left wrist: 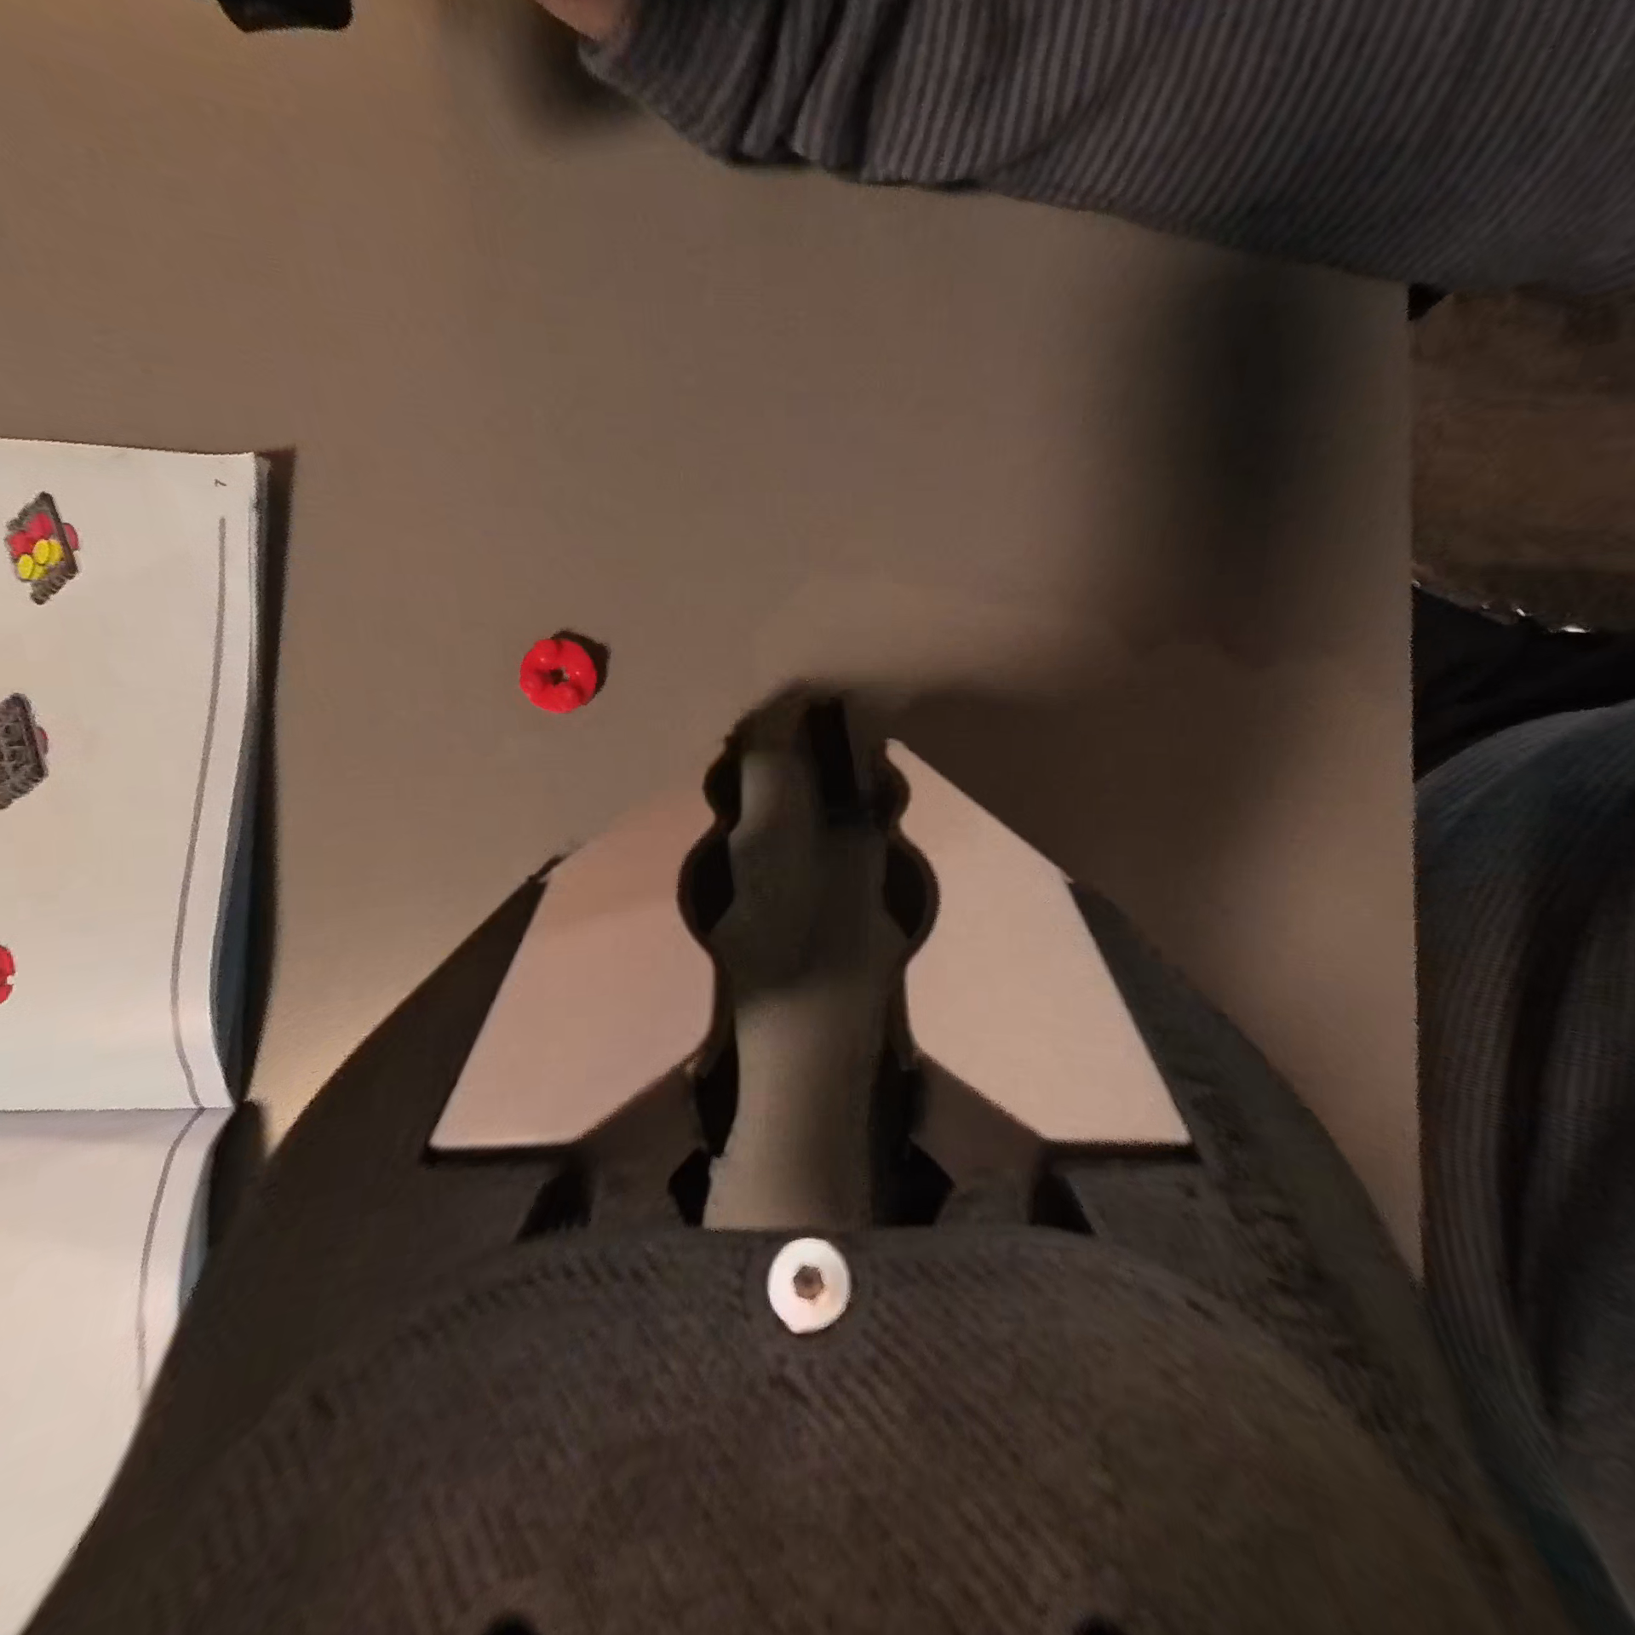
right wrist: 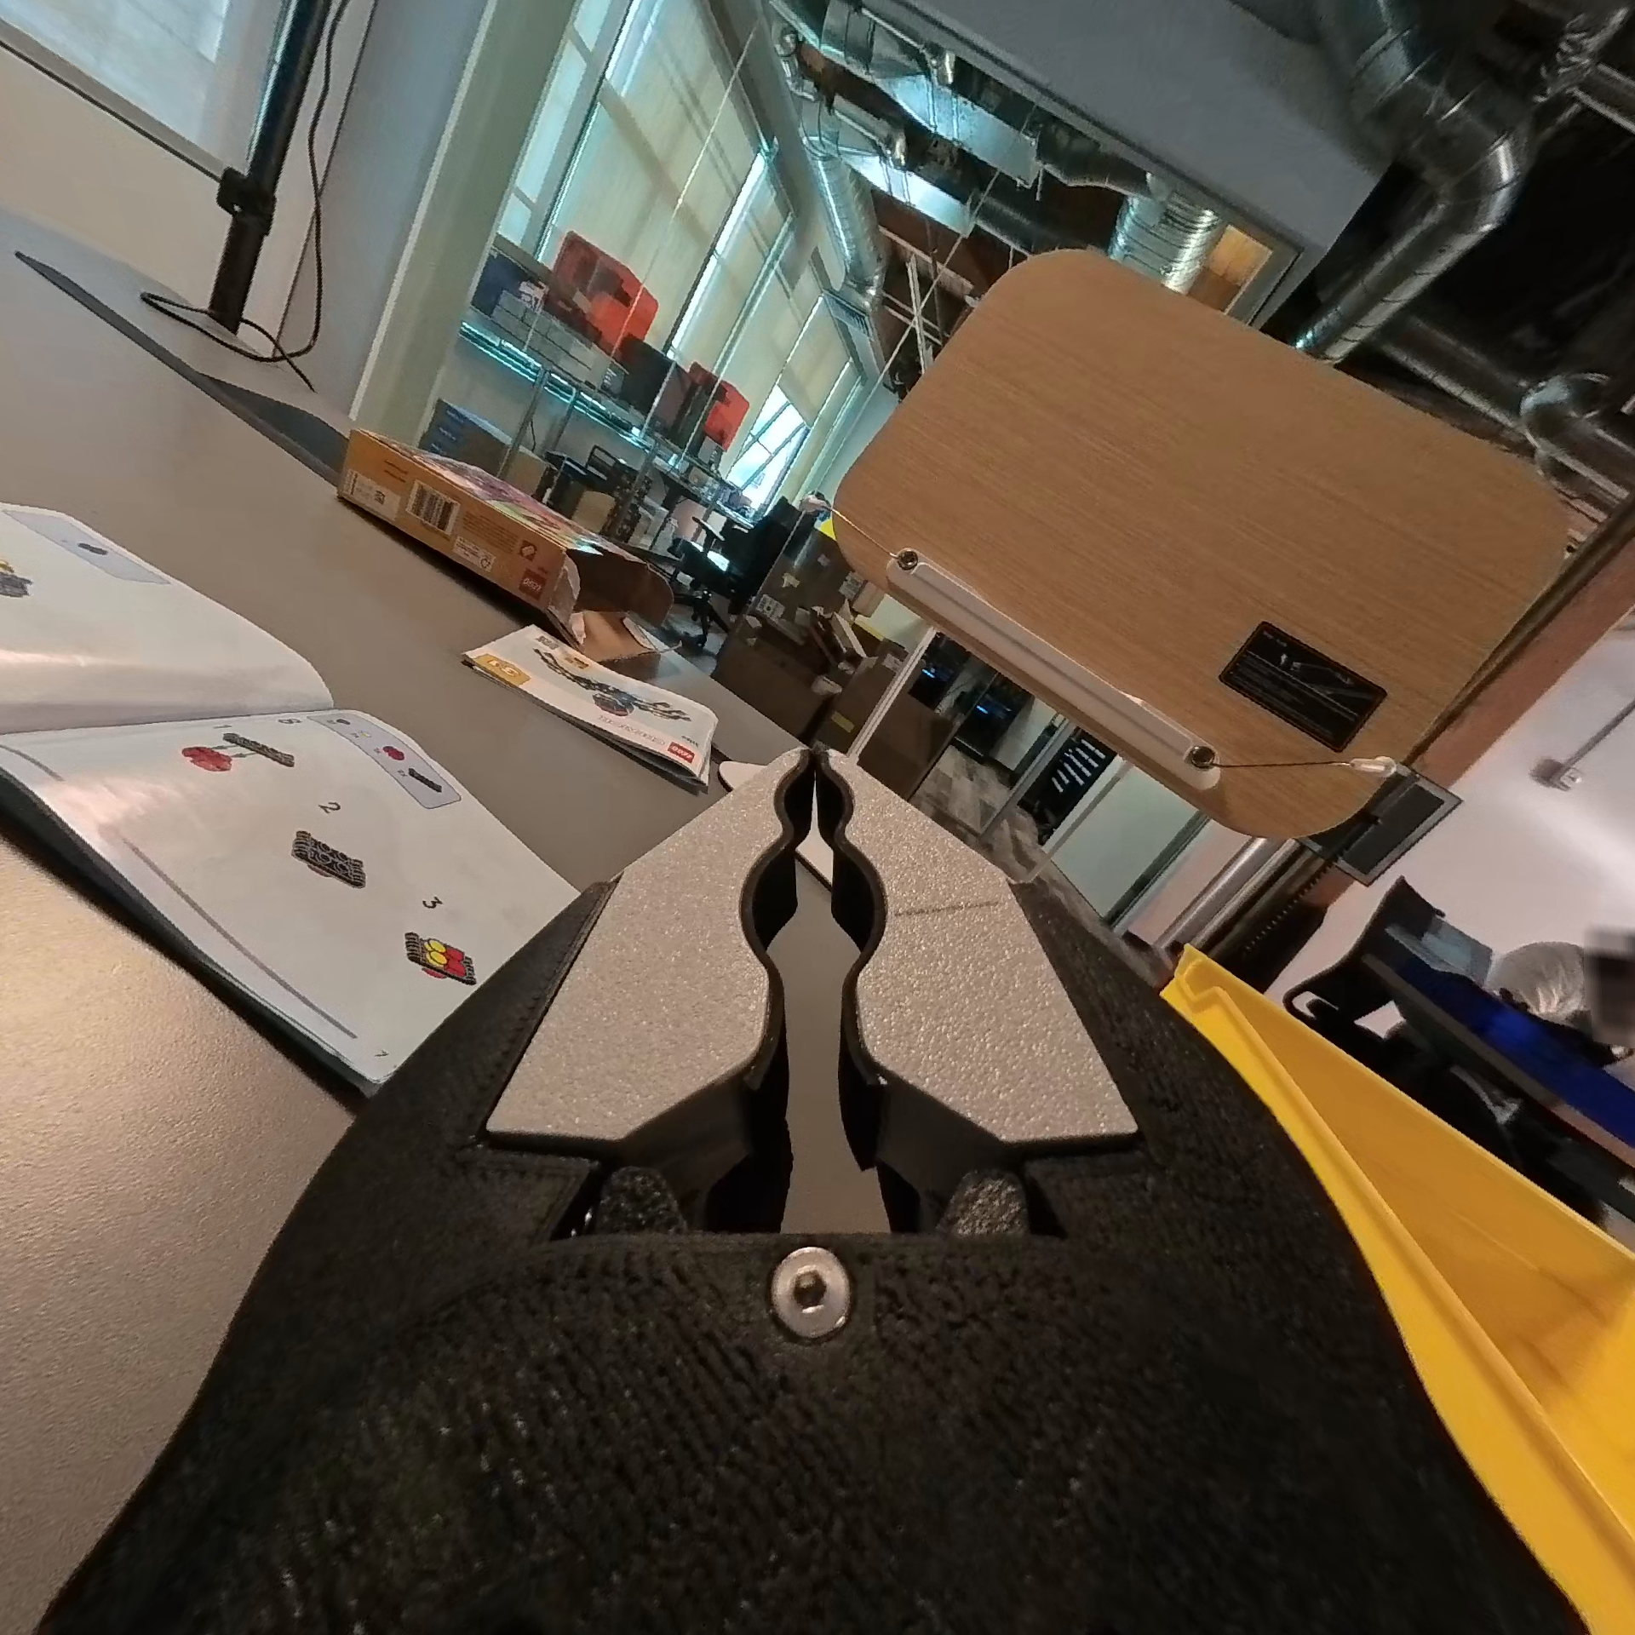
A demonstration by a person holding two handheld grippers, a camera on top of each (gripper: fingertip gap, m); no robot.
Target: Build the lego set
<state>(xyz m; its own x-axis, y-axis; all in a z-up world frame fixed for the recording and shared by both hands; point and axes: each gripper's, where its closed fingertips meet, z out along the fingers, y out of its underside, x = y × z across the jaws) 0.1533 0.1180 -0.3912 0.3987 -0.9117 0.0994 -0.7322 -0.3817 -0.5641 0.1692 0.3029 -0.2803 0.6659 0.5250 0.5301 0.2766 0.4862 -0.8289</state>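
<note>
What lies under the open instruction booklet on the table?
The open instruction booklet lies flat on the grey table. Only tabletop shows around its edges; whatever is beneath its pages is covered.

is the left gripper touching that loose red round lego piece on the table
Apart. The left wrist view shows bare table between the left gripper and the red round piece, which lies off to its side.

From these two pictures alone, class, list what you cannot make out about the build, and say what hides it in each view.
- Left wrist view: a dark piece sits at the left hand-held gripper tips; blur and the fingers hide its shape.
- Left wrist view: the open instruction booklet is cut off by the left edge.
- Right wrist view: the yellow tray is cut off by the right edge; its contents are unseen.
- Right wrist view: the red round piece is out of frame.
</note>
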